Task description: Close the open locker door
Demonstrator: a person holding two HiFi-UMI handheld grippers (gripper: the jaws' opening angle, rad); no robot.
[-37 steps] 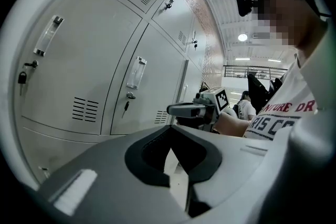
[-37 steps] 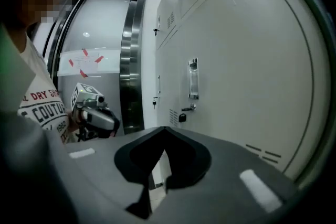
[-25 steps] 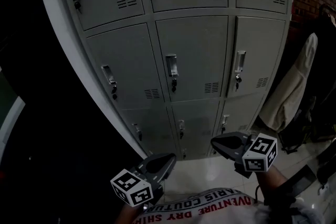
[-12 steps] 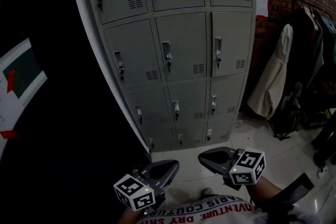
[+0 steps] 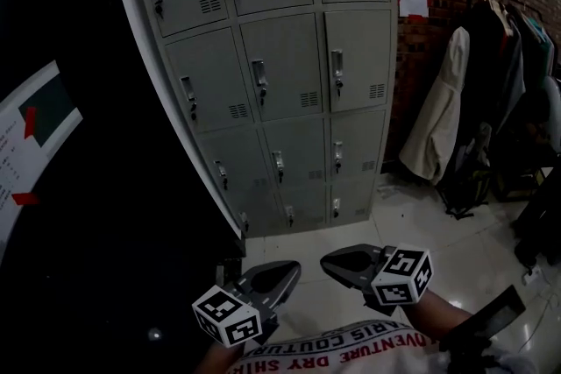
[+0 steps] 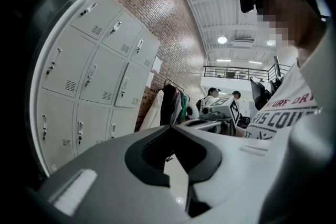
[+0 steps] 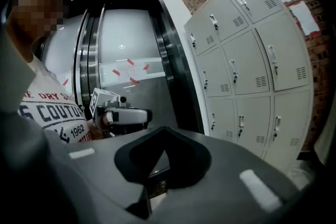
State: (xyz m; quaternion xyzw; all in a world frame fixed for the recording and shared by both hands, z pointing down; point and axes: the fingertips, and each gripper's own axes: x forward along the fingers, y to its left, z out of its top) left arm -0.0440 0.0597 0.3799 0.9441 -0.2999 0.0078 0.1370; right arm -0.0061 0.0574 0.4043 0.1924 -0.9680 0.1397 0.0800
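Fully closed: left gripper (image 5: 287, 269), right gripper (image 5: 330, 261).

Grey lockers (image 5: 273, 83), upright grid, every visible door (image 5: 359, 57) shut

The person is wearing a white T-shirt (image 5: 351, 344) with dark block lettering printed across the chest, "DRY" and "1962" among the words that can be read, and a small black camera (image 6: 247, 0) is sitting on the head. The left gripper (image 5: 290, 269) and the right gripper (image 5: 328, 262) are both showing smooth grey moulded shells tapering to a pointed nose, with a dark leaf-shaped opening behind the tip and a pale patch (image 7: 260, 190) on the flank. Each is bearing a white block printed with black square markers, the left cube (image 5: 226, 317) and the right cube (image 5: 401, 275).
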